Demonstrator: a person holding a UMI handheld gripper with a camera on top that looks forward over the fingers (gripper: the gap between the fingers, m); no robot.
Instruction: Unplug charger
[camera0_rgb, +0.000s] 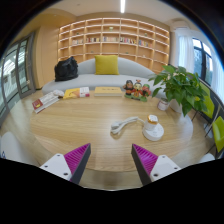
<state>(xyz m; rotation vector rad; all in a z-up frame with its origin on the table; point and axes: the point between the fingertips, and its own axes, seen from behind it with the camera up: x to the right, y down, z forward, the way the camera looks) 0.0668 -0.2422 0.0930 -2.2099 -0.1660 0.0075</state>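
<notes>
A white charger (153, 130) with a round body sits on the wooden table (90, 120), ahead of my fingers and a little to the right. A white cable (124, 125) runs from it to the left in a loop. My gripper (111, 160) is open and empty, held above the table's near part, with its magenta pads (77, 158) wide apart. The charger lies well beyond the fingertips, closer to the right finger (146, 160).
A green potted plant (182, 88) stands at the table's right. Books and small items (62, 95) lie along the far edge, with toys (137, 90) near the middle. Beyond are a sofa with a yellow cushion (106, 65), a black bag (66, 69) and bookshelves (115, 38).
</notes>
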